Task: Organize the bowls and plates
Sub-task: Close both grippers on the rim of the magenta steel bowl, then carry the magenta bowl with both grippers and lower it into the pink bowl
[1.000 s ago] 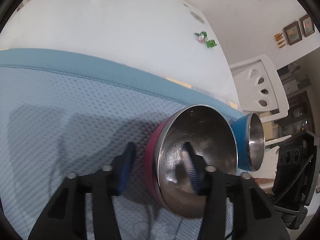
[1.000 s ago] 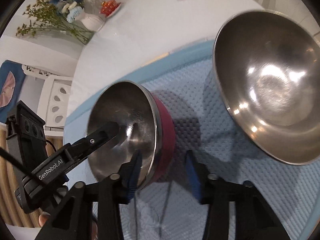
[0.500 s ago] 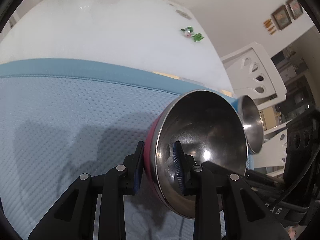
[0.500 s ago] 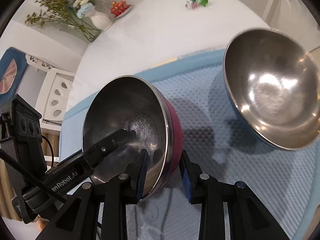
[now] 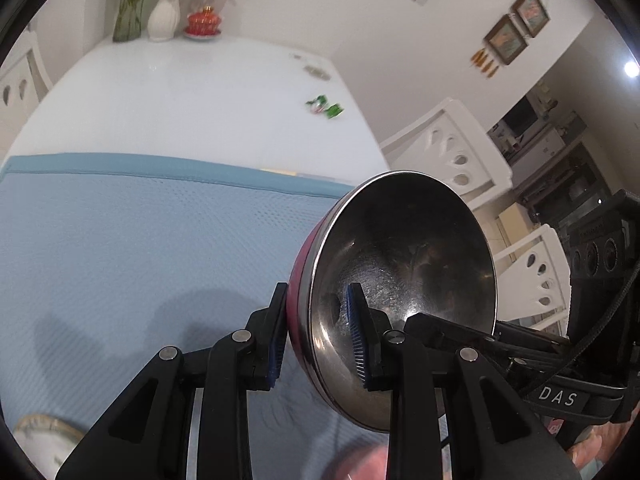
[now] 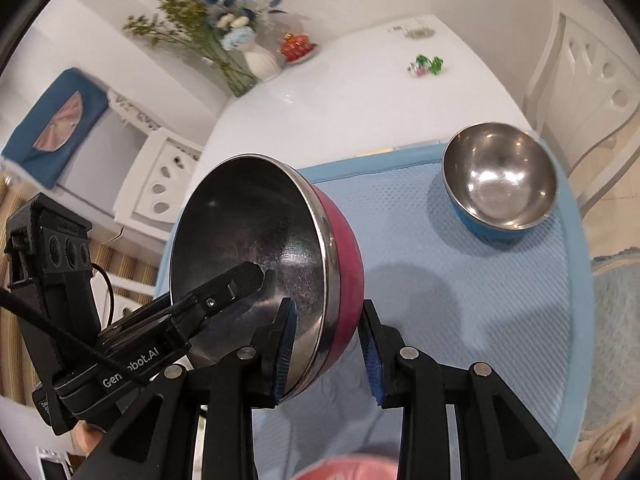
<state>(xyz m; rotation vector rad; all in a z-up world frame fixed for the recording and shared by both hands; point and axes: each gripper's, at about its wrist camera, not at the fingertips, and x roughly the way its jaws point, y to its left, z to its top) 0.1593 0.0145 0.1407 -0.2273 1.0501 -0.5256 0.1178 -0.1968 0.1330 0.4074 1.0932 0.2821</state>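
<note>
Left wrist view: left gripper clenched on the rim of the red steel-lined bowl, one pad on the red outer wall, the other inside on the steel. Bowl is tipped on edge, mouth facing right of these tongs, clear of the blue mesh mat.

Right wrist view: right gripper also grasps the red steel-lined bowl, at the opposite rim; left pad inside on the steel, right pad against the red wall. Mouth faces left of these tongs. The left tool's finger reaches into the bowl from the lower left. Both tongs carry it together.

Blue steel-lined bowl sits upright on the mat, ahead and to the right of the right gripper, well apart from the held bowl, mouth up. It does not show in the left wrist view. The right hand looks the nearer one to it.

Judgement: if nesting is intended, the held bowl must travel forward-right and be levelled so its base goes down into the blue bowl's mouth. White table beyond the mat holds a vase of flowers.
</note>
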